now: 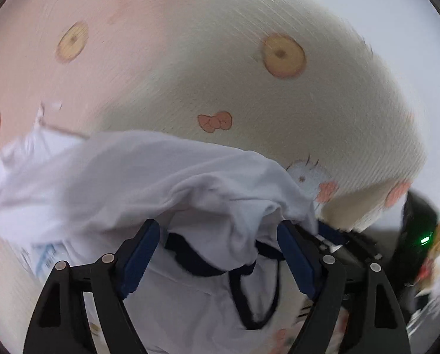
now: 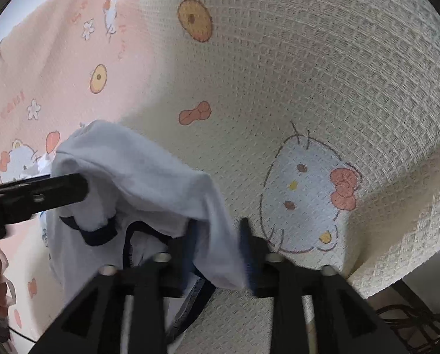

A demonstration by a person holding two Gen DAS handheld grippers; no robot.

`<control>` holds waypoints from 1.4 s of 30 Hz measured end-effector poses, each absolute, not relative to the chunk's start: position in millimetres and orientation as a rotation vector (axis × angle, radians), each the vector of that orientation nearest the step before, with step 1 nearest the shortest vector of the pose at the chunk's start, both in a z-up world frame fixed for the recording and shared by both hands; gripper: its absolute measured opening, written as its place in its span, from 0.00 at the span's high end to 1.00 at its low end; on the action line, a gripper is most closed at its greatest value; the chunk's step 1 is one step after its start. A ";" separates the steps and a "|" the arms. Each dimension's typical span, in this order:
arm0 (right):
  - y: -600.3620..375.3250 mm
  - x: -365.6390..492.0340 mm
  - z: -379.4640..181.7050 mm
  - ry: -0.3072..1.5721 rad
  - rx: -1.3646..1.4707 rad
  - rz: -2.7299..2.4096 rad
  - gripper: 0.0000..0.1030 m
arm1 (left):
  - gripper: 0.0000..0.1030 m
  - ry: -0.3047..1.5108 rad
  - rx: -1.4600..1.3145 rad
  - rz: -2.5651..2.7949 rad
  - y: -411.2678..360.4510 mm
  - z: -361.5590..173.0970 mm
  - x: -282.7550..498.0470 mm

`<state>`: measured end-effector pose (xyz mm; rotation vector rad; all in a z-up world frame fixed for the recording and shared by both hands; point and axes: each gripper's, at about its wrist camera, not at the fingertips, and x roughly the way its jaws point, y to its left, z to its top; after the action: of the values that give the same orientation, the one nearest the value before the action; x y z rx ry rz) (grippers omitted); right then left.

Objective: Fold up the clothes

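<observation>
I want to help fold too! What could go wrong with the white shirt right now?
1. The left gripper stands open with the white shirt bunched loosely between its fingers, so the fold could flop open.
2. The right gripper looks only partly closed on a flap, which might slip out.
3. The shirt lies near the blanket's edge and could slide off.

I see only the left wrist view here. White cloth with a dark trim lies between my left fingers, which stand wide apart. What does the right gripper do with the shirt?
Observer: In the right wrist view the right gripper has its fingers partly apart, and a fold of the white shirt hangs between them.
Operator: Is anything lying off to that side?
Observer: Yes. Black cables lie beyond the edge of the blanket, at the lower right of that view.
</observation>
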<state>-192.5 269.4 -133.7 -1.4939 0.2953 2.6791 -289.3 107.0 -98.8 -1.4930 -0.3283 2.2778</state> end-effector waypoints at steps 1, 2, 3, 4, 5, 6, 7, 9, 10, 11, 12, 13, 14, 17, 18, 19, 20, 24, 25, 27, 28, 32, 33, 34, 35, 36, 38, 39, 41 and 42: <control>268.3 -193.1 -133.5 0.287 -1.498 2.670 0.67 | 0.21 -0.388 -1.502 2.267 99.2 -100.2 -288.1; 267.1 -194.5 -133.8 0.284 -1.505 2.664 0.66 | 0.21 -0.420 -1.514 2.267 94.0 -101.3 -287.6; 266.0 -195.6 -133.6 0.282 -1.509 2.661 0.64 | 0.21 -0.435 -1.516 2.285 88.1 -101.1 -285.9; 264.8 -195.3 -131.7 0.280 -1.501 2.666 0.63 | 0.21 -0.449 -1.517 2.305 82.1 -100.8 -284.2; 263.6 -195.0 -129.8 0.278 -1.493 2.671 0.62 | 0.21 -0.447 -1.517 2.327 77.2 -99.5 -282.9; 262.3 -194.4 -127.6 0.276 -1.484 2.678 0.60 | 0.21 -0.443 -1.516 2.348 72.4 -98.2 -281.6; 260.6 -193.0 -124.4 0.274 -1.471 2.692 0.58 | 0.21 -0.439 -1.515 2.370 67.6 -96.9 -280.3; 257.0 -190.8 -117.5 0.283 -1.447 2.718 0.48 | 0.21 -0.427 -1.512 2.415 57.1 -94.0 -277.2; 255.6 -190.1 -115.0 0.291 -1.438 2.731 0.48 | 0.21 -0.419 -1.511 2.439 51.4 -92.5 -275.3; 253.6 -188.4 -112.1 0.297 -1.427 2.753 0.48 | 0.21 -0.400 -1.511 2.461 47.3 -91.4 -274.2; 250.6 -186.9 -109.4 0.288 -1.417 2.770 0.48 | 0.21 -0.380 -1.511 2.482 43.3 -90.4 -273.2; 247.6 -185.4 -106.6 0.280 -1.408 2.788 0.48 | 0.21 -0.359 -1.510 2.504 39.3 -89.4 -272.1; 244.7 -183.9 -103.9 0.271 -1.398 2.805 0.48 | 0.21 -0.338 -1.509 2.525 35.3 -88.3 -271.1; 235.1 -180.8 -95.0 0.238 -1.367 2.870 0.48 | 0.21 -0.240 -1.524 2.564 26.0 -83.2 -268.6; 231.9 -180.9 -92.2 0.233 -1.364 2.889 0.48 | 0.21 -0.195 -1.539 2.563 24.2 -81.1 -268.9; 229.2 -184.2 -91.0 0.242 -1.393 2.892 0.48 | 0.21 -0.150 -1.554 2.562 22.3 -78.9 -269.2; 226.6 -187.5 -89.7 0.252 -1.422 2.895 0.48 | 0.21 -0.116 -1.575 2.546 21.7 -76.7 -271.6; 216.5 -213.9 -86.3 0.334 -1.648 2.905 0.48 | 0.21 0.007 -1.663 2.495 15.5 -63.9 -283.3; 213.9 -221.7 -84.7 0.337 -1.700 2.895 0.48 | 0.21 0.037 -1.684 2.483 13.6 -60.4 -286.3; 208.3 -232.1 -77.0 0.291 -1.707 2.889 0.48 | 0.21 0.053 -1.709 2.495 6.0 -57.6 -292.4; 206.0 -235.2 -72.8 0.268 -1.688 2.895 0.48 | 0.21 0.060 -1.721 2.502 2.1 -56.3 -295.4; 209.9 -234.7 -72.7 0.368 -1.566 2.909 0.48 | 0.21 -0.175 -1.707 2.588 -23.6 -63.4 -305.4; 212.3 -233.9 -76.5 0.387 -1.546 2.892 0.48 | 0.21 -0.247 -1.719 2.595 -30.4 -68.1 -305.7; 212.9 -235.5 -80.3 0.383 -1.534 2.875 0.48 | 0.21 -0.320 -1.731 2.599 -37.2 -73.0 -305.8; 213.2 -236.9 -83.6 0.374 -1.524 2.863 0.48 | 0.21 -0.394 -1.743 2.601 -43.9 -77.9 -305.9; 212.6 -237.6 -85.1 0.350 -1.521 2.867 0.48 | 0.21 -0.441 -1.769 2.586 -49.1 -84.8 -307.2; 210.4 -239.2 -87.9 0.271 -1.510 2.875 0.48 | 0.21 -0.501 -1.802 2.591 -56.2 -96.0 -310.3; 207.6 -240.7 -89.3 0.211 -1.503 2.876 0.48 | 0.21 -0.547 -1.821 2.596 -62.1 -100.8 -310.4; 201.9 -245.0 -91.5 0.128 -1.513 2.873 0.47 | 0.21 -0.669 -1.846 2.567 -73.7 -108.3 -311.7; 200.2 -246.7 -92.0 0.102 -1.521 2.883 0.48 | 0.21 -0.740 -1.845 2.553 -79.8 -110.9 -312.1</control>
<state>-246.7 200.2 -92.0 -1.5212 0.1015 2.8832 -312.1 -79.8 -110.9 -1.8450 -0.7396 2.5526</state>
